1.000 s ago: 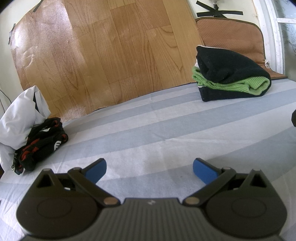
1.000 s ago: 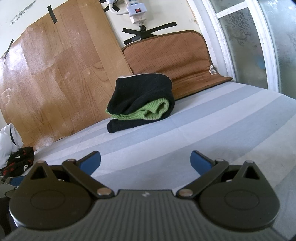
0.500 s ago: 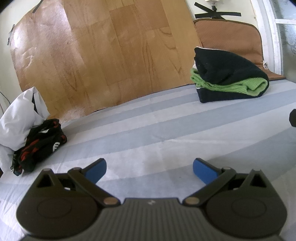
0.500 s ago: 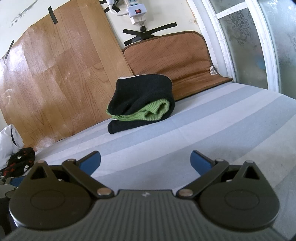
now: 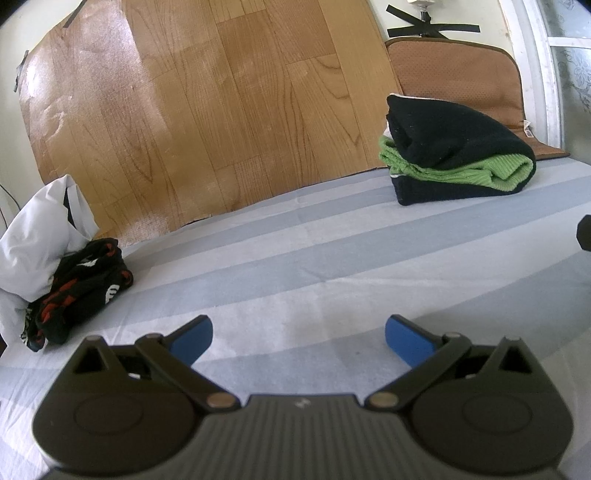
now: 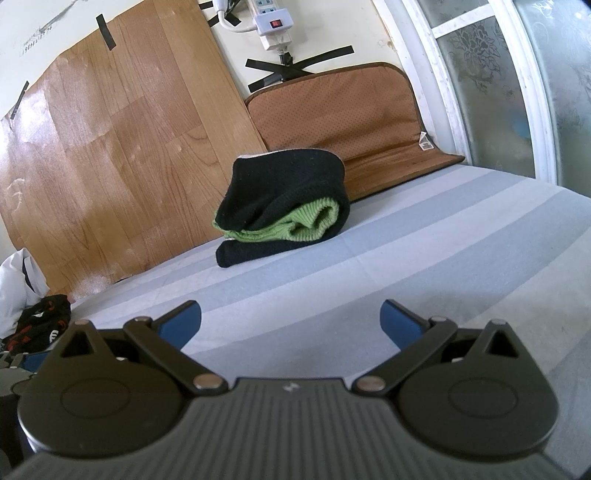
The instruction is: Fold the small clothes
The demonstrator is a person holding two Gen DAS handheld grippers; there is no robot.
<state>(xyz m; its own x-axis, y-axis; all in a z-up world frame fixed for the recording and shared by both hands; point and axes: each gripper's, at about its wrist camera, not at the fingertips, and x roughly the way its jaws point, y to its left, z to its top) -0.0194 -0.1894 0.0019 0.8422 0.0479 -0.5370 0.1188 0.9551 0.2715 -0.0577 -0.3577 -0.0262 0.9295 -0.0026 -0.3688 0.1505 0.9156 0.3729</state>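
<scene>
A folded pile of black and green knit clothes (image 5: 454, 155) lies at the far right of the striped bed sheet (image 5: 295, 258); it also shows in the right wrist view (image 6: 284, 214). A crumpled black garment with red and white print (image 5: 81, 288) lies at the left, against a white garment (image 5: 37, 229); both show at the left edge of the right wrist view (image 6: 40, 325). My left gripper (image 5: 297, 341) is open and empty above bare sheet. My right gripper (image 6: 290, 325) is open and empty, well short of the folded pile.
A wood-pattern sheet (image 5: 207, 110) is taped to the wall behind the bed. A brown cushion (image 6: 343, 122) leans behind the folded pile. A power strip (image 6: 273, 22) hangs above it. A window frame (image 6: 480, 74) stands at the right.
The left wrist view has shifted slightly, with the folded pile a little lower and nearer. The right gripper has barely moved. Both grippers stay open.
</scene>
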